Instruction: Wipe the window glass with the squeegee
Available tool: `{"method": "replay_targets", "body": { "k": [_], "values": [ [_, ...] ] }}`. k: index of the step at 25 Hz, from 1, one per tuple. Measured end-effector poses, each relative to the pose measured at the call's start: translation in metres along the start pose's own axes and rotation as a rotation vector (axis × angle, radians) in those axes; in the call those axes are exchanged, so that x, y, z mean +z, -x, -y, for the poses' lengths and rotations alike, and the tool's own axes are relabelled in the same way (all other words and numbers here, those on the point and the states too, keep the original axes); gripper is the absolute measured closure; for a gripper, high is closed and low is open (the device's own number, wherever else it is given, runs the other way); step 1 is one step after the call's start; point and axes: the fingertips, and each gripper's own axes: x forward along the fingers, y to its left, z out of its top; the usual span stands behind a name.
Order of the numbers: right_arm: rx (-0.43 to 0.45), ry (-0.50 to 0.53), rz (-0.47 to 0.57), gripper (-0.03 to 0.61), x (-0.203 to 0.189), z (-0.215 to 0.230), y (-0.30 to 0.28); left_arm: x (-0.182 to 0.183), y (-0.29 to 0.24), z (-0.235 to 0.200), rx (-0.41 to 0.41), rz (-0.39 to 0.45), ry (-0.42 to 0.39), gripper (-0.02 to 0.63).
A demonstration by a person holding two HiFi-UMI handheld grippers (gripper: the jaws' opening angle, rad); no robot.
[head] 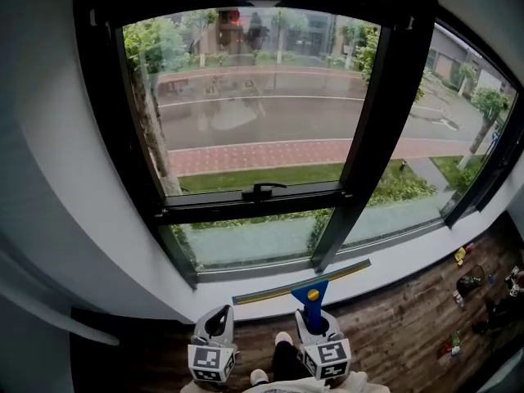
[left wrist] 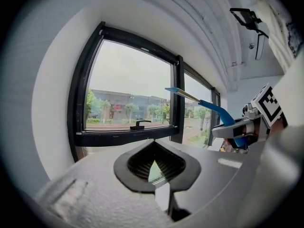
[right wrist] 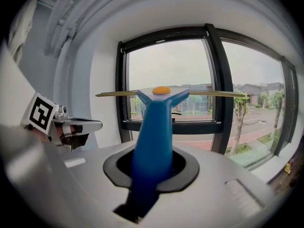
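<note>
Currently the right hand-held gripper (right wrist: 152, 163) clamps the squeegee (right wrist: 159, 122), the left hand-held gripper (left wrist: 154, 167) closed and empty; a tilted blade could streak the window glass (head: 254, 105).

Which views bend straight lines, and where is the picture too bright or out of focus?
Head view: strong fisheye, the window frame bows outward. Left gripper view: dark round vignette, the glass looks washed out in its upper part. Right gripper view: the squeegee handle close to the lens looks soft.
</note>
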Motion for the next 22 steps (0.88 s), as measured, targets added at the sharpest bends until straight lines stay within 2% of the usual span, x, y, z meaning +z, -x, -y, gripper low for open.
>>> {"method": "replay_targets", "body": {
  "k": [5,8,12,19,22],
  "values": [
    [0.001,-0.030,-0.005,0.502,0.001,0.034,-0.057,0.005,-0.050,-0.014,0.003,-0.007,-0.036,0.614],
    [0.021,0.037,0.023,0.502,0.024,0.052,-0.097,0.012,-0.085,-0.029,0.016,-0.001,-0.027,0.614],
    [0.048,0.106,0.087,0.502,0.062,0.082,-0.146,0.039,-0.145,-0.049,0.038,0.011,-0.056,0.614],
    [0.055,0.093,0.133,0.502,0.097,0.141,-0.202,0.093,-0.229,-0.049,0.040,0.073,-0.076,0.614],
    [0.054,0.079,0.150,0.502,0.107,0.153,-0.223,0.096,-0.244,-0.055,0.076,0.061,-0.111,0.614]
  ]
}}
